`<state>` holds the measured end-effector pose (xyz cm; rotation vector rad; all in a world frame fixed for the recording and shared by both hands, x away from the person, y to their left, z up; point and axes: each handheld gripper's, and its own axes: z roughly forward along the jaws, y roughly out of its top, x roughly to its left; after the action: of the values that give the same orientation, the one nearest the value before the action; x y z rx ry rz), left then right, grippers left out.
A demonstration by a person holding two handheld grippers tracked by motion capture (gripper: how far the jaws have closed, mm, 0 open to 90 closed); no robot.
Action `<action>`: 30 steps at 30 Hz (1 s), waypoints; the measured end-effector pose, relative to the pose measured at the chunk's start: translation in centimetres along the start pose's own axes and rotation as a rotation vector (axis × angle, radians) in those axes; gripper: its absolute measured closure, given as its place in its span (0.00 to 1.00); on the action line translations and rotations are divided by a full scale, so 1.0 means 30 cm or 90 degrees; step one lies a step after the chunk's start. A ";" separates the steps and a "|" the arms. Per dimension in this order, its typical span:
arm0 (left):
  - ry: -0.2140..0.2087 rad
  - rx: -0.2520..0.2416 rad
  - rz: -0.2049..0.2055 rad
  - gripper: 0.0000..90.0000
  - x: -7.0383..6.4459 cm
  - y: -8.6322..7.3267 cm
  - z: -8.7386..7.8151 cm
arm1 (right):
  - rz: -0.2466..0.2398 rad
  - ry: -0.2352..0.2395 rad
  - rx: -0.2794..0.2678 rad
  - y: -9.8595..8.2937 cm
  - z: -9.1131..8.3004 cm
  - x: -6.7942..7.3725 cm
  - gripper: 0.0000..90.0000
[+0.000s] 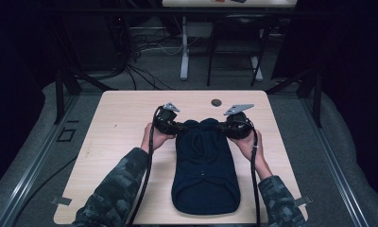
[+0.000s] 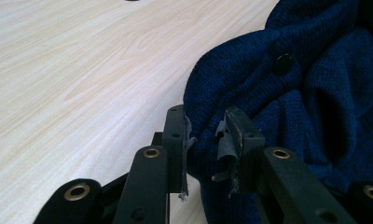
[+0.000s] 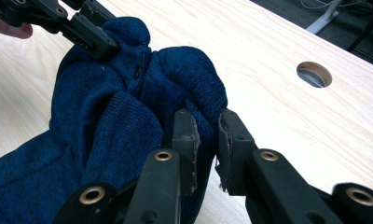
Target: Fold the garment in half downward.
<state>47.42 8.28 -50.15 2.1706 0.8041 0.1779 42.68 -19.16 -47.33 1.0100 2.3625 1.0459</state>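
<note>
A person is standing at the near edge of the light wooden table (image 1: 125, 118), forearms in camouflage sleeves (image 1: 116, 189) reaching forward, and is holding a gripper in each hand. A dark blue knitted garment (image 1: 204, 175) is lying in the middle of the table, its long body stretching back toward the person and its far end bunching up between the two tools. The left gripper (image 1: 174, 126) is biting into the far left corner of the knit; in the left gripper view its jaws are pinching a fold of the blue fabric (image 2: 250, 88) between their worn pads, with a small dark button (image 2: 283, 60) sitting just beyond the pinch. The right gripper (image 1: 226, 127) is doing the same at the far right corner, and in the right gripper view its jaws are closing on a ridge of the garment (image 3: 105, 121), the cloth rising in soft humps ahead of them. Farther off in that view the left gripper (image 3: 98, 35) is gripping the opposite corner, slightly above the tabletop. A round hole (image 1: 216, 102) in the table is sitting just past the garment, near the far edge. Cables (image 1: 147, 175) are trailing from the grippers back along the person's arms.
</note>
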 end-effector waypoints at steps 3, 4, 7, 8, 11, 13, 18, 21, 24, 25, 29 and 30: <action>0.000 -0.007 0.004 0.81 -0.006 0.004 -0.010 | -0.001 -0.002 -0.006 0.001 -0.009 0.002 0.87; 0.001 -0.011 0.005 0.81 -0.008 0.004 -0.011 | -0.001 -0.003 -0.008 0.001 -0.012 0.002 0.87; 0.004 -0.018 0.014 0.81 -0.015 0.010 -0.020 | -0.003 -0.005 -0.013 0.002 -0.025 0.004 0.87; 0.004 -0.023 0.016 0.81 -0.017 0.011 -0.024 | -0.005 -0.006 -0.013 0.003 -0.028 0.004 0.87; 0.005 -0.031 0.022 0.82 -0.024 0.016 -0.036 | -0.013 -0.010 -0.019 0.007 -0.040 0.004 0.87; 0.004 -0.035 0.025 0.81 -0.028 0.019 -0.043 | -0.012 -0.012 -0.021 0.008 -0.047 0.005 0.87; 0.007 -0.047 0.038 0.81 -0.039 0.024 -0.064 | -0.017 -0.014 -0.031 0.009 -0.061 0.009 0.87; 0.008 -0.052 0.046 0.81 -0.046 0.027 -0.076 | -0.013 -0.012 -0.038 0.007 -0.066 0.012 0.87; 0.013 -0.058 0.061 0.81 -0.057 0.032 -0.086 | -0.015 -0.005 -0.037 0.005 -0.076 0.011 0.86; 0.016 -0.061 0.070 0.81 -0.061 0.034 -0.089 | -0.011 -0.003 -0.038 0.004 -0.078 0.012 0.86; 0.021 -0.062 0.086 0.82 -0.079 0.040 -0.101 | -0.017 0.005 -0.028 -0.001 -0.091 0.008 0.85; 0.023 -0.062 0.091 0.82 -0.084 0.042 -0.103 | -0.016 0.007 -0.026 -0.003 -0.093 0.008 0.85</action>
<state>44.89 8.13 -46.84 2.1383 0.6478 0.3230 40.88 -20.38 -45.56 0.9600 2.3460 1.0893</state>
